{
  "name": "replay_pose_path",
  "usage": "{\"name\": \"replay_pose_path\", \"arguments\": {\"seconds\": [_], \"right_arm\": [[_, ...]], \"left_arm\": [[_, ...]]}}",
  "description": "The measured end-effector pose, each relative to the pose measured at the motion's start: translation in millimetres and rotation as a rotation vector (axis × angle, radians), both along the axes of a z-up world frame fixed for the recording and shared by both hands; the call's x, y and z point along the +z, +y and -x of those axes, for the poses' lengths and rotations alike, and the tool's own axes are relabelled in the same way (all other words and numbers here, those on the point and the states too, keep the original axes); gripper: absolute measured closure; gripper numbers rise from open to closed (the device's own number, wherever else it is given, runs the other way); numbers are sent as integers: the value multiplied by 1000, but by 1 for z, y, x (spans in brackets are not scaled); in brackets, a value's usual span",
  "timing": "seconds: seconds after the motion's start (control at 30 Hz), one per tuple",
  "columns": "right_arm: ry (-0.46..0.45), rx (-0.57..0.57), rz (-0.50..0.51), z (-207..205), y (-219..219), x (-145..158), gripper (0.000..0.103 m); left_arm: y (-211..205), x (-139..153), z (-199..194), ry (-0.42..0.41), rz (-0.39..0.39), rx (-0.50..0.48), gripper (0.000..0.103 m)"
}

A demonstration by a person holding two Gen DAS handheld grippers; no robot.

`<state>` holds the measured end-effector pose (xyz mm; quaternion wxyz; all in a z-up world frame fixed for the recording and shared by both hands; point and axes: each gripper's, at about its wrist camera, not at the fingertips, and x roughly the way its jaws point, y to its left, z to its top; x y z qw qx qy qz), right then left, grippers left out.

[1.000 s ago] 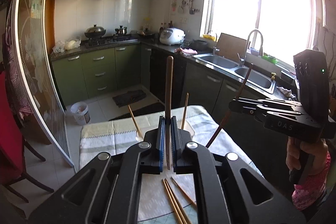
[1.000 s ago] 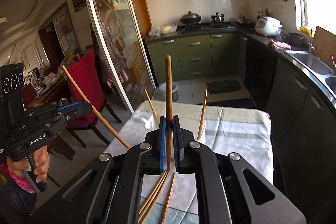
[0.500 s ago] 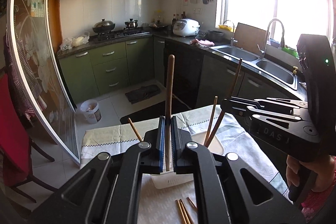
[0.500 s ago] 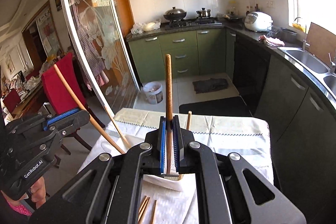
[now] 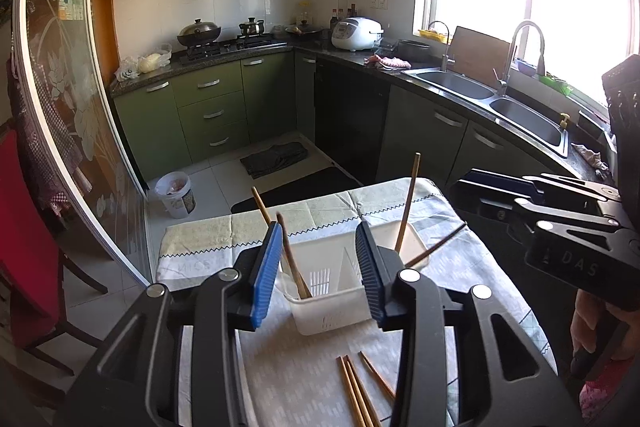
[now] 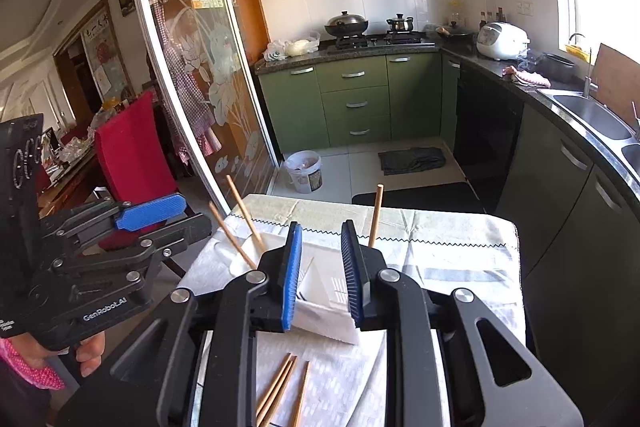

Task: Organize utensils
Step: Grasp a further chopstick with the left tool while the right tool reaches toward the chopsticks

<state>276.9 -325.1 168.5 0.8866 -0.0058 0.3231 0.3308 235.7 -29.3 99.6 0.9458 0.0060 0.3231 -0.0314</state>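
A white plastic utensil holder [image 5: 340,291] stands on the cloth-covered table [image 5: 208,235]; it also shows in the right wrist view [image 6: 328,323]. Several wooden chopsticks stand in it, one by my left blue pad [image 5: 292,263], one upright at the far side [image 5: 408,207]. My left gripper [image 5: 318,271] is open and empty just above the holder. My right gripper [image 6: 320,275] is open and empty over the holder too. Loose chopsticks [image 5: 360,395] lie on the table before the holder, also seen in the right wrist view [image 6: 280,387].
The table's right edge [image 6: 516,267] faces dark green cabinets and a sink [image 5: 520,111]. A red chair [image 6: 132,155] and a glass sliding door [image 6: 192,67] stand at the left. A bin [image 5: 176,195] and a floor mat [image 5: 276,155] lie beyond the table.
Both grippers lowered toward the holder and opened. The chopstick each one held has dropped into the holder and leans there.
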Motion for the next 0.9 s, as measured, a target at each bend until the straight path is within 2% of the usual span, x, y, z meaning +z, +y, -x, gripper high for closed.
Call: {"name": "replay_pose_path", "arguments": {"seconds": [0.07,0.13,0.27,0.33,0.4,0.43,0.5,0.53,0.7,0.83,0.9], "right_arm": [[-2,7,-5,18,-12,-2,75],[14,19,-12,36,-25,-11,73],[71,14,-17,66,-54,-45,73],[119,7,-25,74,-67,-67,70],[171,-6,-45,79,-79,-90,69],[196,-12,-50,82,-86,-102,69],[243,-23,-63,84,-96,-123,69],[266,-30,-72,85,-101,-132,69],[334,-55,-105,86,-118,-162,69],[359,-65,-120,84,-124,-170,69],[364,-66,-128,83,-126,-172,65]], "left_arm": [[-1,-8,10,49,23,-18,63],[0,-26,19,123,45,-31,55],[0,-94,29,343,69,-43,45],[1,-132,31,462,93,-37,44],[1,-163,32,542,101,-24,45],[1,-174,32,563,87,-14,48],[-1,-190,32,581,58,7,62],[-2,-195,31,583,43,17,64],[-10,-206,28,591,24,23,65],[-17,-211,26,596,-6,24,65],[-20,-212,26,607,-12,19,65]]}}
